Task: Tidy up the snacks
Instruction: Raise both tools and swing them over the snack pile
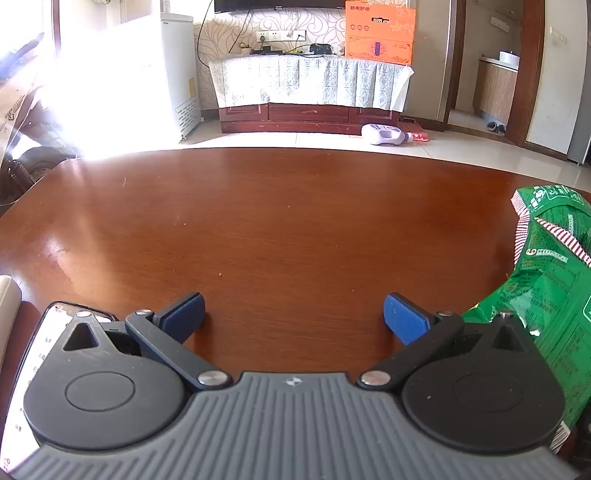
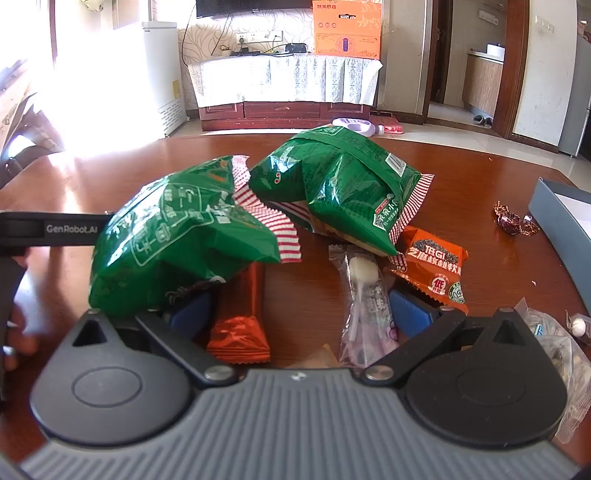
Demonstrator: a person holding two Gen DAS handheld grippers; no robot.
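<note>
Two green snack bags (image 2: pixel 258 206) lie heaped mid-table, with the orange bar (image 2: pixel 240 325) and clear-wrapped candy (image 2: pixel 364 295) just before them and a grey box (image 2: pixel 561 210) to their right. Both the right gripper (image 2: pixel 301 314) and left gripper (image 1: pixel 293 317) gape wide, holding nothing. Closing here, I judge, might snag a bag's crinkled edge and drag the neighbouring sweets.

A: Where does the left wrist view look from?
B: Low over the brown table (image 1: pixel 258 221), tilted down along its fingers, facing the draped TV cabinet (image 1: pixel 310 85) across the room

A: And the right wrist view?
B: Same heading, close above the snack pile. Both share the cabinet, the orange box (image 2: pixel 347 31) and one green bag (image 1: pixel 546 266), seen at the left view's right edge
</note>
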